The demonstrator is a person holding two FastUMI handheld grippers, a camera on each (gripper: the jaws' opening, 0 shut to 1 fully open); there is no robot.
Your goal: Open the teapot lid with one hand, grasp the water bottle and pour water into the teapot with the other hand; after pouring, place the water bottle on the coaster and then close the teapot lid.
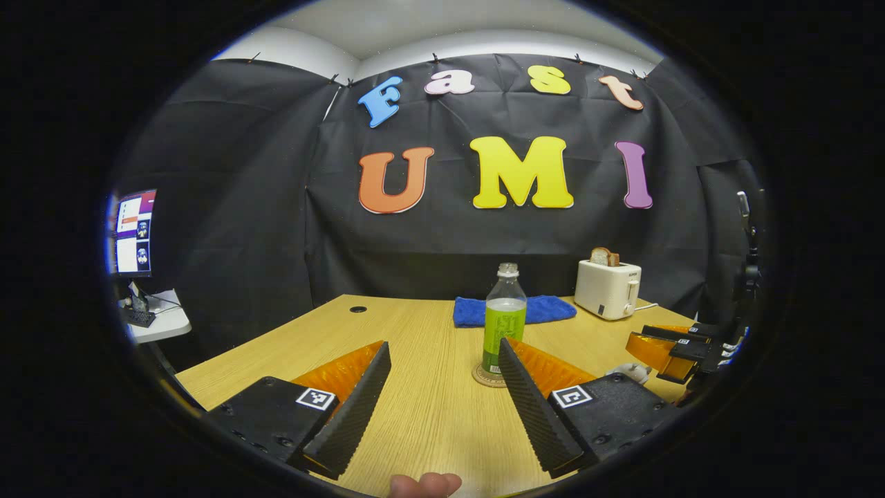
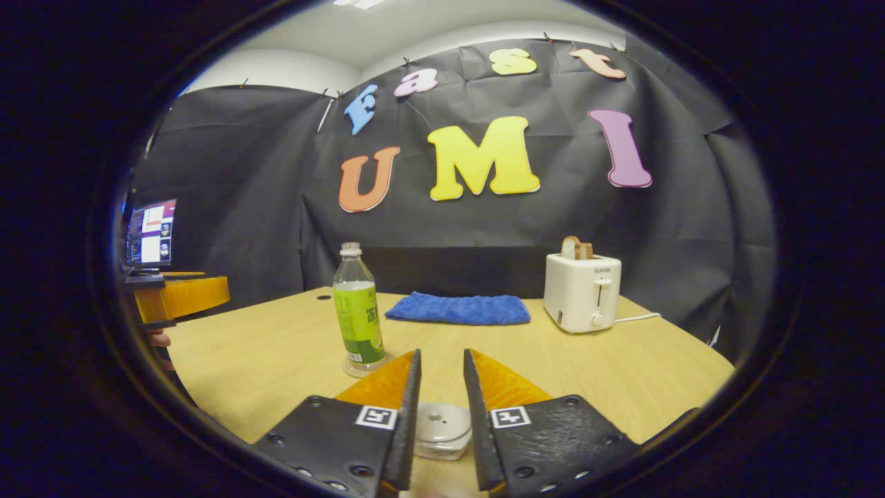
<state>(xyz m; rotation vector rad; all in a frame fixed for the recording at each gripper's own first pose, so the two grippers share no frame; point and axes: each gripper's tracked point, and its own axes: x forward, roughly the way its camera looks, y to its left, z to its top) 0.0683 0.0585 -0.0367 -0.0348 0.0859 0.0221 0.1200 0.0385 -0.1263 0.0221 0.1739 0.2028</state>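
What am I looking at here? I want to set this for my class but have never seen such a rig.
A person holds a two-finger tool in each hand, and a fisheye camera rides on each. The left gripper view looks past the left hand-held gripper, fingers wide apart, holding nothing. The right gripper view looks past the right hand-held gripper, fingers close together above the white teapot lid; I cannot tell if they touch it. On the wooden table stand a water bottle on a coaster, a folded blue cloth and a white toaster with bread in it.
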